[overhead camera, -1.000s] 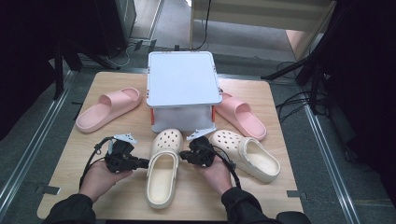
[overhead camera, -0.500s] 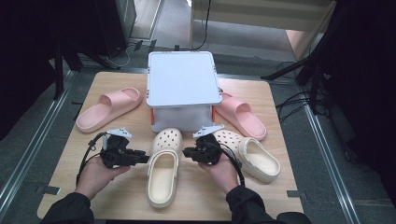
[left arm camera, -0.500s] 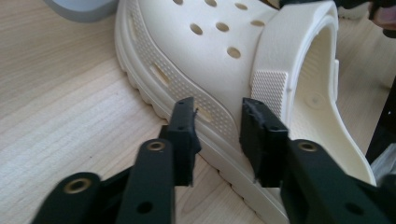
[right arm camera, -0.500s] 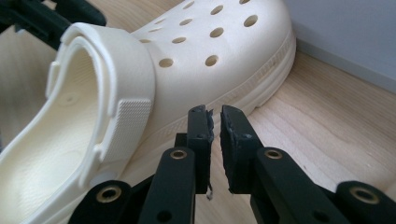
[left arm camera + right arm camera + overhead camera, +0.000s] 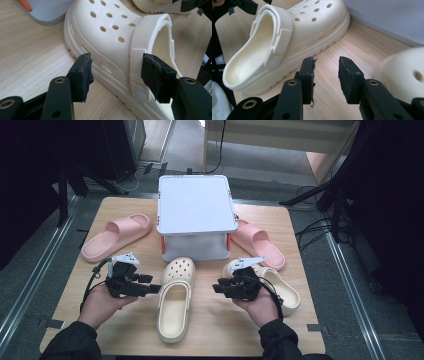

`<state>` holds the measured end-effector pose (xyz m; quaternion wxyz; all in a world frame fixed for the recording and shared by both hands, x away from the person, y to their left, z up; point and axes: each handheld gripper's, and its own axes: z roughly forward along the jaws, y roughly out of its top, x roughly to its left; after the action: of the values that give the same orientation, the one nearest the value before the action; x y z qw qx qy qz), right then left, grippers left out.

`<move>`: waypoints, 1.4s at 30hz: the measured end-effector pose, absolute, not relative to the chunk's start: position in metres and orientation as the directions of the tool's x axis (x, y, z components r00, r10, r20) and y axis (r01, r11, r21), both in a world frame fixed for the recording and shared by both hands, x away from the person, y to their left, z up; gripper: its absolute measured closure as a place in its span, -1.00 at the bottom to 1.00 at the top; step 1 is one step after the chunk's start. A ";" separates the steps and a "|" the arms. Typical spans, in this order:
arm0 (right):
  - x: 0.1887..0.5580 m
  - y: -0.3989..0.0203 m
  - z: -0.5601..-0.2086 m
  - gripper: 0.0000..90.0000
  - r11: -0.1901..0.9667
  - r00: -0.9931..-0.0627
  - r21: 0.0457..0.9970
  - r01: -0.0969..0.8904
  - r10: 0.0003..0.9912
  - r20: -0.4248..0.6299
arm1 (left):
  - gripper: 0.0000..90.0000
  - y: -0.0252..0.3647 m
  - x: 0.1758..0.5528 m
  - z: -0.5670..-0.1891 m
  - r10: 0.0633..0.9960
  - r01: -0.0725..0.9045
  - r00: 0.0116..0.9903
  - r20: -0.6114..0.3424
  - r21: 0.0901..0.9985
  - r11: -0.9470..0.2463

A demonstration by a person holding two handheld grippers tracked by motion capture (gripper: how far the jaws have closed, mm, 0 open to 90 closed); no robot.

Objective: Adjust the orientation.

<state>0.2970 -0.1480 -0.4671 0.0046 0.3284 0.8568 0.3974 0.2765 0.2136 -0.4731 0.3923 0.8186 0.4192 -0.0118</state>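
- A person is sitting at the near edge of a wooden table (image 5: pixel 120 325), holding a black two-jaw gripper in each hand.
- A cream clog (image 5: pixel 175 297) is lying flat on the table between the two grippers, its perforated toe pointing far, towards a grey lidded box (image 5: pixel 196 215) standing at the table's middle.
- The left gripper (image 5: pixel 152 288) is lying level just left of the clog. Its jaws have just been opening and are now standing wide apart, gripping nothing; in the left gripper view the clog's side and strap rivet (image 5: pixel 140 95) are lying just beyond the pads, with a gap between pads and shoe.
- The right gripper (image 5: pixel 217 287) is hanging right of the clog, clear of it. Its jaws have also just been opening and are standing partly apart with only bare table between them.
- A second cream clog (image 5: pixel 282 287) is lying at the near right, partly under the right hand.
- One pink slide (image 5: pixel 116 236) is lying left of the box, and another pink slide (image 5: pixel 260 244) is lying to its right.
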 end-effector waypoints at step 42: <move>0.280 -0.279 -0.467 0.14 0.311 -0.601 0.689 0.654 0.767 0.225 | -0.15 0.203 0.312 -0.467 0.626 0.661 0.700 -0.344 0.643 -0.386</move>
<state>0.2804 -0.2795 -0.4666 0.0724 0.4407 0.8063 0.3879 0.3122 0.2032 -0.4671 0.3966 0.8322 0.3867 -0.0223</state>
